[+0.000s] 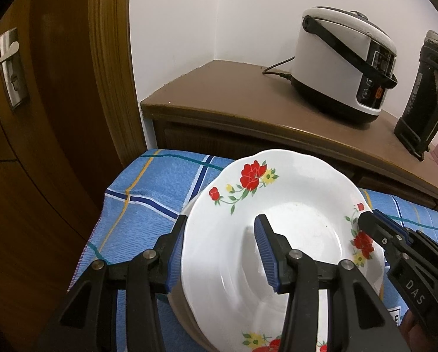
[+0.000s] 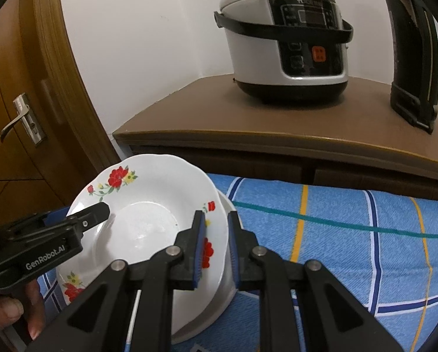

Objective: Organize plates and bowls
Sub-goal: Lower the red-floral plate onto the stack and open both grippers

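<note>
A glossy white ceramic plate with a scalloped rim and red-and-yellow flower prints [image 1: 295, 205] sits tilted on top of a plain white dish [image 2: 227, 267], both on a nubbly blue terry cloth crossed with white, navy, orange and teal lines [image 2: 351, 234]. The left gripper [image 1: 219, 252] straddles the plate's left rim, one ribbed blue pad outside the edge and the other over the well, with daylight between pad and plate, so its jaws stand apart. The right gripper [image 2: 216, 249] has its blue pads set close on either side of the right rim, apparently pinching the plate. Only the left wrist view shows the power cord [image 1: 277, 70] trailing from the white-and-black rice cooker [image 2: 286, 41] on the smooth brown wooden cabinet [image 2: 189, 117]; only the right wrist view shows the cooker's control panel face-on and the lower dish clearly.
</note>
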